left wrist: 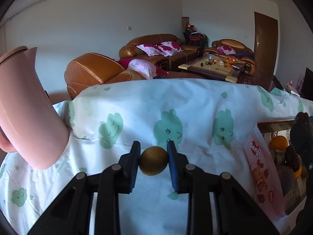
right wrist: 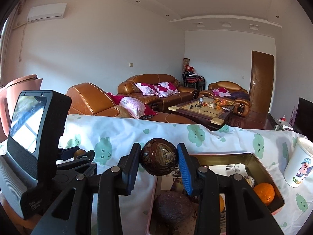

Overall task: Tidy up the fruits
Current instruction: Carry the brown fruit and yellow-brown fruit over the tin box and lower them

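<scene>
My left gripper [left wrist: 153, 161] is shut on a small round brown fruit [left wrist: 154, 160], held above the cloth-covered table. My right gripper [right wrist: 158, 159] is shut on a dark, wrinkled round fruit [right wrist: 159, 159], held over the left end of a pink tin box [right wrist: 254, 156]. The box holds an orange [right wrist: 264, 192], a large dark rough fruit [right wrist: 173, 208] and other fruit on newspaper. In the left wrist view the same box [left wrist: 258, 168] stands at the right, with an orange [left wrist: 278, 142] in it and the right gripper above it.
A pink jug [left wrist: 25, 109] stands at the left on the white cloth with green figures [left wrist: 137, 105]. A white paper cup [right wrist: 299, 162] stands right of the box. The left gripper's body and screen [right wrist: 35, 121] fill the left of the right wrist view. Sofas and a coffee table lie beyond.
</scene>
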Action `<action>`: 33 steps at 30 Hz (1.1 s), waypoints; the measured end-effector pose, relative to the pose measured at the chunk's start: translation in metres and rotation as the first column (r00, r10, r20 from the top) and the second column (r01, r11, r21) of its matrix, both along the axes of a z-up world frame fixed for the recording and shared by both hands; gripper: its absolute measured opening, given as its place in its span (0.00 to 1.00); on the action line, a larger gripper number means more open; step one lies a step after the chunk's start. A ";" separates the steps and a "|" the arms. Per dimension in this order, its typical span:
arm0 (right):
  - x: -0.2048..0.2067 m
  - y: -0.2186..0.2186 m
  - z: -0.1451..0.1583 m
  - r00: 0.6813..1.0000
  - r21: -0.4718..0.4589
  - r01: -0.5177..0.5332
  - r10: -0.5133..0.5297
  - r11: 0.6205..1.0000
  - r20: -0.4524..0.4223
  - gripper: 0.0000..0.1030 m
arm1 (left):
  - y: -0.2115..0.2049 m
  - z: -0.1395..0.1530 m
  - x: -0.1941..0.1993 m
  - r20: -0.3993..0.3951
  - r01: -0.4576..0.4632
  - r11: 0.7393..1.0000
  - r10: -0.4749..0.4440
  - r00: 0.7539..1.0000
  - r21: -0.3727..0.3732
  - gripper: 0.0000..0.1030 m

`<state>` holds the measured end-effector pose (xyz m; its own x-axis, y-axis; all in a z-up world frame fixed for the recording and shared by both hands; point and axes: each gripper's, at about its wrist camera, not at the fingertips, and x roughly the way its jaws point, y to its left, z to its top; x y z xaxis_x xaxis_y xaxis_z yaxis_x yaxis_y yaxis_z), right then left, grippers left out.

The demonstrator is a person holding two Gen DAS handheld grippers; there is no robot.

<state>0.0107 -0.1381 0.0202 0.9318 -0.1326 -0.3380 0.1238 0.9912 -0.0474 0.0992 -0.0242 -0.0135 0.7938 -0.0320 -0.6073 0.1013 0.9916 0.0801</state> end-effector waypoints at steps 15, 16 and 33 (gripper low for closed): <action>-0.021 0.022 -0.001 0.998 -0.052 -0.062 0.063 0.997 0.021 0.39 | 0.033 0.004 -0.044 0.089 -0.114 0.993 0.116 0.989 -0.032 0.29; -0.023 0.023 -0.001 0.998 -0.055 -0.063 0.064 0.997 0.022 0.39 | 0.033 0.004 -0.046 0.093 -0.115 0.993 0.117 0.989 -0.031 0.29; -0.054 0.010 -0.002 0.999 -0.051 -0.043 0.043 0.998 0.008 0.39 | 0.014 0.010 -0.083 0.114 -0.068 0.996 0.074 0.991 -0.054 0.29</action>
